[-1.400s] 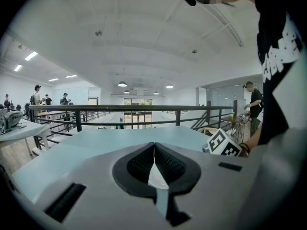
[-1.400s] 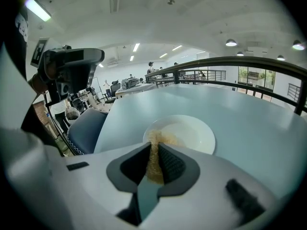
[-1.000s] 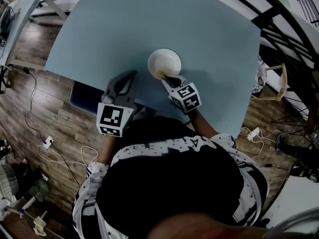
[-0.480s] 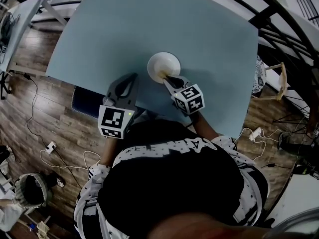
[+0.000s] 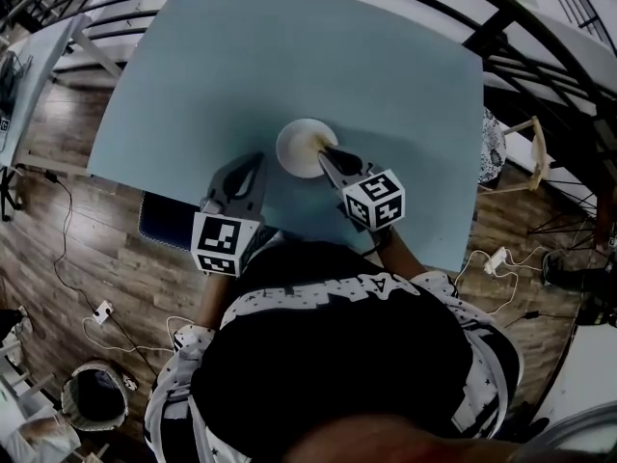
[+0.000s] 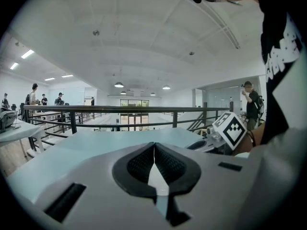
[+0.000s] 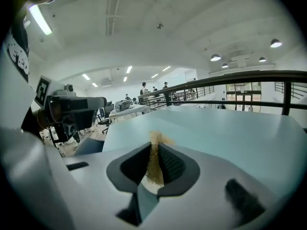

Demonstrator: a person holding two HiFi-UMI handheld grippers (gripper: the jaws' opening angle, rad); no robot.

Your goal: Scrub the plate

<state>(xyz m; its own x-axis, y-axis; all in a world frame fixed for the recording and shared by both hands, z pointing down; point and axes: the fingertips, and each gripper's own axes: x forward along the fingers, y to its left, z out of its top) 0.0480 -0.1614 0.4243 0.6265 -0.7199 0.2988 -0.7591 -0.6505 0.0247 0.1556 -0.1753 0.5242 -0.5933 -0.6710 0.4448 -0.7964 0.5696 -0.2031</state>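
On my head view the white plate (image 5: 294, 152) sits on the pale blue table (image 5: 193, 75), about midway along the near edge and a little in from it. My right gripper (image 5: 329, 150) reaches in over the plate's right rim, with its tips above the plate's inside; I cannot tell from here whether anything touches the surface. In the right gripper view the fingers are drawn in narrow on a tan scrubbing pad (image 7: 154, 164). It stands as a thin upright strip between the black pads (image 7: 173, 164) and pokes out a little past the tips. My left gripper (image 5: 254, 160) is just beside the plate on its left and apart from it. It hangs over the table near the near edge and points toward the far side. In the left gripper view its fingers are brought together with the tips meeting and nothing between them; only a thin wedge of light shows further back. The right gripper shows at that view's right. A dark railing (image 6: 120, 110) runs beyond the table's far edge, and wooden floor (image 5: 58, 220) lies past its left edge.
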